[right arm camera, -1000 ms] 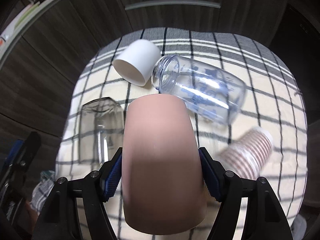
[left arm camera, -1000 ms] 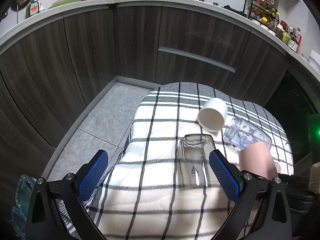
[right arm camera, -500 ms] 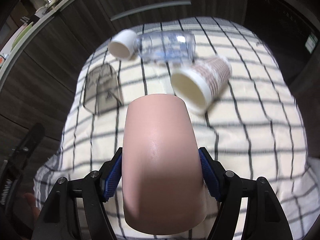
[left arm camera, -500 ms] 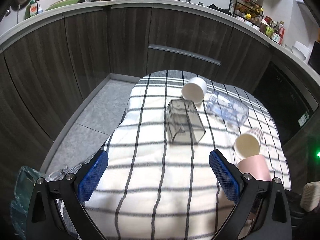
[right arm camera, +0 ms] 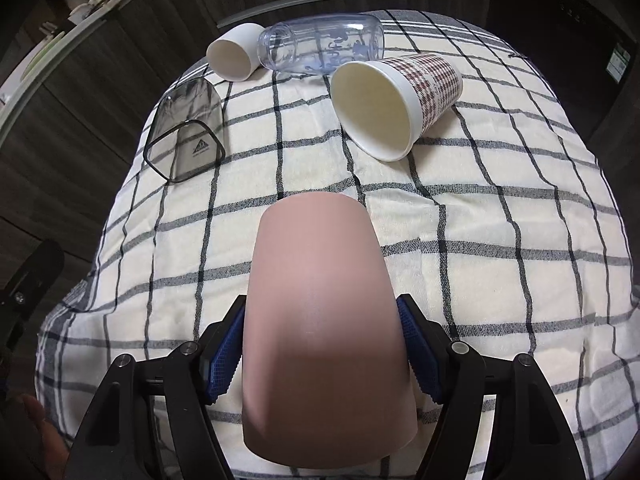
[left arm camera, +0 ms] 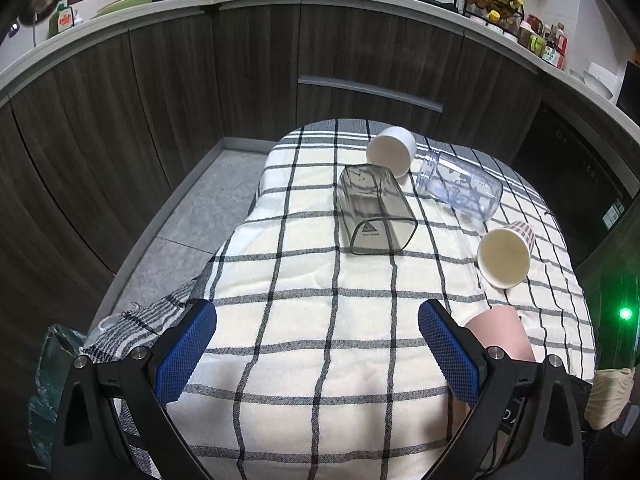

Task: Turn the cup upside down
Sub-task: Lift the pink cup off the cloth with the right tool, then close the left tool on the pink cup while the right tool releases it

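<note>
My right gripper (right arm camera: 322, 346) is shut on a pink cup (right arm camera: 324, 328), its blue pads pressing both sides, and holds it over the near part of the checked cloth (right arm camera: 500, 280). The cup's closed base points away from the camera. The pink cup also shows in the left wrist view (left arm camera: 500, 336), just right of my left gripper (left arm camera: 316, 344), which is open and empty over the cloth's near edge.
On the cloth lie a smoky square tumbler (left arm camera: 372, 208), a white cup (left arm camera: 390, 152), a clear jar (left arm camera: 460, 190) and a patterned paper cup (left arm camera: 506, 254), all on their sides. Dark cabinets (left arm camera: 256, 72) stand behind. The floor (left arm camera: 192, 232) drops off left.
Both grippers have pulled back toward the near edge of the cloth, so the lying cups look farther away. The right gripper has kept the pink cup.
</note>
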Demonstrator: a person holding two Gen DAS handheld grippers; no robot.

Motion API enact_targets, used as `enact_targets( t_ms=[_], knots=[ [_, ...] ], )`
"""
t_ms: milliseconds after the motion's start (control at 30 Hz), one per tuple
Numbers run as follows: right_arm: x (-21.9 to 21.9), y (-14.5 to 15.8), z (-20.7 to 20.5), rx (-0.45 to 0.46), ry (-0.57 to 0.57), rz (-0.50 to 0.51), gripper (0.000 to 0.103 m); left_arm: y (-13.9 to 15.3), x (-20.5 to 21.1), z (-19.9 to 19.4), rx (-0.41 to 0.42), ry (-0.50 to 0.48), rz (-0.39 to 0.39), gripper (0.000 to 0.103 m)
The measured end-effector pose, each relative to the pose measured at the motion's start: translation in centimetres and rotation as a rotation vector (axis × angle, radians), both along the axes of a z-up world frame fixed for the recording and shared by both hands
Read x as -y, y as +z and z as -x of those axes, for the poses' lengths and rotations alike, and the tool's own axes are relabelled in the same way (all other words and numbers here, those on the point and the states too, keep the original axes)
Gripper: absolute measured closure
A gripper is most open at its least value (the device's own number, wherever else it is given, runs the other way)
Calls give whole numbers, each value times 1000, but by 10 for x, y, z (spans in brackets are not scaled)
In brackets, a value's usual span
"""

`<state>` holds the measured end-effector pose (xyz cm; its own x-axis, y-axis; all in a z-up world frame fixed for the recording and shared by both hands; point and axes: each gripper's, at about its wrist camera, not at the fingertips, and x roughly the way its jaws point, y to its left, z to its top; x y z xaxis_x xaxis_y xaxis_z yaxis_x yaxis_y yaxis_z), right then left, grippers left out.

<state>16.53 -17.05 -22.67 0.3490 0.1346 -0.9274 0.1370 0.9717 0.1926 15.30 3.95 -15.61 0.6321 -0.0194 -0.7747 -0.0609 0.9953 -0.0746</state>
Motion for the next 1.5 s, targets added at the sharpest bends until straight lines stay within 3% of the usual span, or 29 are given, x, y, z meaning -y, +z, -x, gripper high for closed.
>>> enact_targets(
  t_ms=[100, 367, 500, 667, 800, 900, 1300, 1500],
  knots=[
    [3, 7, 0, 16, -5, -16, 21, 4, 1, 1, 7, 1, -6, 0],
    [18, 48, 20, 106, -11, -54, 21, 13, 8, 9, -1, 13, 1, 0],
    [41, 81, 40, 212, -37, -36, 21, 19, 31, 14, -1, -23, -1, 0],
    [65, 119, 64, 375, -68, 79, 20, 19, 73, 14, -42, -120, 12, 0],
    [85, 137, 73, 463, -115, 165, 19, 12, 104, 3, -135, -171, 50, 0],
    [101, 140, 72, 478, -151, 184, 18, 3, 124, -11, -235, -187, 59, 1],
    [141, 124, 46, 413, -197, 94, 18, -51, 178, -59, -669, -253, 42, 10],
    [151, 115, 32, 401, -207, 14, 18, -73, 193, -78, -799, -244, -41, 11]
  ],
)
